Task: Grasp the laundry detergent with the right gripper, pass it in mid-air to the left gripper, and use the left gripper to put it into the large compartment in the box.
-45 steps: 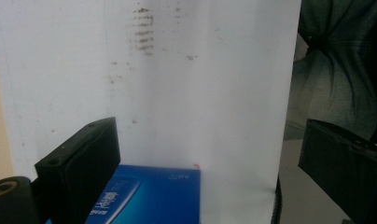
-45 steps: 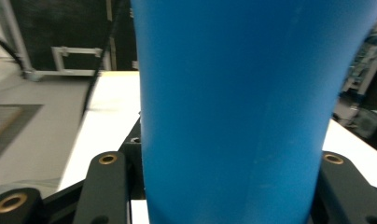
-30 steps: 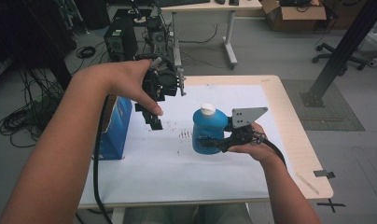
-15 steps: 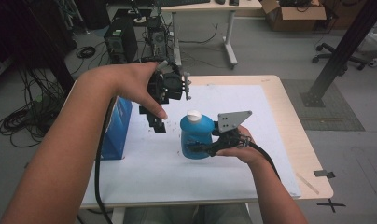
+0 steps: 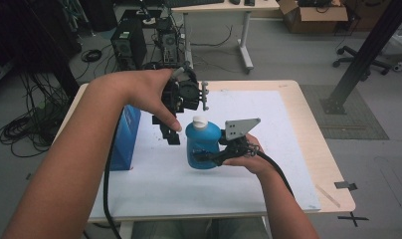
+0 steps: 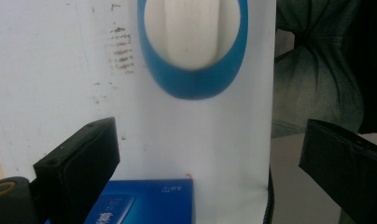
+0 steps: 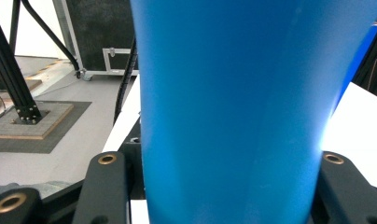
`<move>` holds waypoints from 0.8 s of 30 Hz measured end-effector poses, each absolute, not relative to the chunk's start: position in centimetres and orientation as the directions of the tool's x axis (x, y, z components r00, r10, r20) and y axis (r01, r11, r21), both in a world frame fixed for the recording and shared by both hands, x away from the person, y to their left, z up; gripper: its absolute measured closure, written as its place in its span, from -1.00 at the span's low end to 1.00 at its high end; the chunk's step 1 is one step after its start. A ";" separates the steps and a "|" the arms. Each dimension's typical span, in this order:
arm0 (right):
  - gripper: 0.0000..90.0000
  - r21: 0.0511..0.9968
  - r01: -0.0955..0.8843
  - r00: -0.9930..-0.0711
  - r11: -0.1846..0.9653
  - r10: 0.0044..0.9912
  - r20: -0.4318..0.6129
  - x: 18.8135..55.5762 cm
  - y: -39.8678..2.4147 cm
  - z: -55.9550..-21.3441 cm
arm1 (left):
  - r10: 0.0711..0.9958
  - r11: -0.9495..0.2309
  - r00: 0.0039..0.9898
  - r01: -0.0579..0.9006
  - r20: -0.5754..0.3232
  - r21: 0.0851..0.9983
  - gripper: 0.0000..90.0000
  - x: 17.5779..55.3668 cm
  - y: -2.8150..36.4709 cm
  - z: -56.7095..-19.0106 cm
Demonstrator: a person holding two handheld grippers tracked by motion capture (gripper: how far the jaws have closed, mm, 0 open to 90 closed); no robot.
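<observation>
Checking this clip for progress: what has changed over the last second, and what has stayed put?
The right gripper, clamped on the blue bottle, has carried it leftward across the white sheet toward the left gripper. The grip stayed shut throughout. The left gripper hangs open above the sheet about where it was, and the blue box has not moved.

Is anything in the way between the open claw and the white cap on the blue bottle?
Nothing visible blocks it. The left gripper looks down with open jaws on the blue plastic bottle's white cap, apart from it.
</observation>
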State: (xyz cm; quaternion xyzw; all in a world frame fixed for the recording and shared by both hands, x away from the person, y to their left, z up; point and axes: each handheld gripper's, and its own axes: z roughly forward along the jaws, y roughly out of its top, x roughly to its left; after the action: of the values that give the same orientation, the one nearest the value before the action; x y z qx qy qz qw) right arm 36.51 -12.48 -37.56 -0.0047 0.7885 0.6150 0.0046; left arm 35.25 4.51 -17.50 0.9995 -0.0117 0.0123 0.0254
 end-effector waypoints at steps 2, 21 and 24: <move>0.03 0.970 -0.011 -1.000 0.245 -0.005 -0.010 36.5 -12.1 -37.7 | -0.028 -0.998 0.999 -0.030 0.026 0.056 -0.89 35.2 4.4 -17.5; 0.03 0.972 -0.006 -1.000 0.236 -0.005 -0.005 36.5 -10.7 -37.9 | -0.039 -0.999 0.998 -0.040 0.046 0.034 -0.89 34.4 3.3 -17.6; 0.03 0.973 -0.006 -1.000 0.232 -0.008 -0.004 36.4 -10.5 -37.9 | -0.043 -0.999 0.998 -0.044 0.050 0.031 -0.89 34.4 2.9 -17.6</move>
State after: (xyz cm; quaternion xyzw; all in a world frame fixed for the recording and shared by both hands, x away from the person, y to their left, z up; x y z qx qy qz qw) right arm 36.41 -10.48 -37.91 -0.0044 0.7848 0.6198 -0.0007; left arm 34.38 2.95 -17.64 0.9993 -0.0217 0.0249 0.0160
